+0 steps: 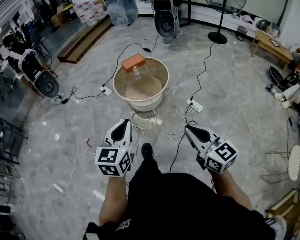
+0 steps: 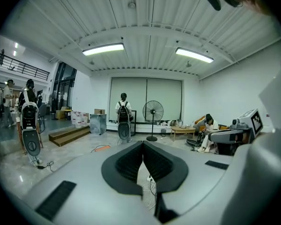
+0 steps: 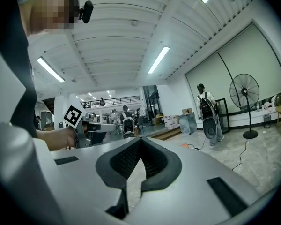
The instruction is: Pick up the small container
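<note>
A round beige table point(image 1: 157, 95) stands on the floor ahead of me in the head view. On its far side lie an orange block point(image 1: 133, 62) and a small clear container point(image 1: 137, 73). My left gripper point(image 1: 123, 123) and right gripper point(image 1: 189, 130) hover side by side short of the table, both pointing towards it. Neither touches anything. In the left gripper view the left gripper point(image 2: 143, 147) is shut with nothing between its jaws. In the right gripper view the right gripper point(image 3: 140, 142) is also shut and empty. The container is hidden in both gripper views.
Cables and power strips point(image 1: 195, 105) trail over the floor round the table's base. A person with a backpack rig point(image 1: 165, 9) stands at the back beside a pedestal fan point(image 1: 224, 4). A wooden platform point(image 1: 85, 40) lies at the back left, a low table point(image 1: 271, 45) at the right.
</note>
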`<state>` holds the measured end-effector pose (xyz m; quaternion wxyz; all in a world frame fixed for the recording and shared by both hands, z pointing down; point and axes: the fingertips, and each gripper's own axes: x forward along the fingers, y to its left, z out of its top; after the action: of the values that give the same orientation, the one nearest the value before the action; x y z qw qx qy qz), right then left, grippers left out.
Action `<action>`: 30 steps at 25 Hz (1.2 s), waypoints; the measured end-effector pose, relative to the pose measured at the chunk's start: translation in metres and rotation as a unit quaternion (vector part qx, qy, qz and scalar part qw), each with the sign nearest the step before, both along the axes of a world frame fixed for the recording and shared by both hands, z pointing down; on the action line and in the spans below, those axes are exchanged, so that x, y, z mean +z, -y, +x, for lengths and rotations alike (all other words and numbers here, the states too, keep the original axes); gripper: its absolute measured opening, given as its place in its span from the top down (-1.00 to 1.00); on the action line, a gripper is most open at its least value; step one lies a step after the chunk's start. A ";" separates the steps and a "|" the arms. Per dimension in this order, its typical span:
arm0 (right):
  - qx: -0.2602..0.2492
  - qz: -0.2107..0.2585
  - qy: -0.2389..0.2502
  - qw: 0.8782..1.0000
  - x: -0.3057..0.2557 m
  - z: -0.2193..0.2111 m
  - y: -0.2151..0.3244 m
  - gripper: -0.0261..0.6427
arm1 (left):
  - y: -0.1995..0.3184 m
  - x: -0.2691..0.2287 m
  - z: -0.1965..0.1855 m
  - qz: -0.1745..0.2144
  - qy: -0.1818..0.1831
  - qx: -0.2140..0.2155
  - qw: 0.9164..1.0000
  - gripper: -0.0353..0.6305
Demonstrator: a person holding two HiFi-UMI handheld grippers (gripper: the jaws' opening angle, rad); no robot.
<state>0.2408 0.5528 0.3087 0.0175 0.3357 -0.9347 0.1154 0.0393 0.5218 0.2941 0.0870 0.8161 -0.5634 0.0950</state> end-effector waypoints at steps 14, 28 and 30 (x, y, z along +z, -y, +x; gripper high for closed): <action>0.021 -0.033 0.007 0.999 0.013 -0.039 0.125 0.88 | 0.136 0.010 -0.045 0.010 -0.017 0.016 1.000 0.85; -0.024 -0.074 -0.030 0.997 0.028 -0.203 0.293 0.88 | 0.299 0.035 -0.175 -0.027 -0.039 0.028 0.998 0.85; -0.035 -0.080 -0.040 0.995 0.031 -0.228 0.307 0.88 | 0.315 0.041 -0.191 -0.028 -0.041 0.033 0.998 0.85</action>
<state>0.0131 0.2459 0.3398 0.0859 0.3046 -0.9323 0.1751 -0.1517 0.2069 0.3354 0.1300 0.8349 -0.5289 0.0799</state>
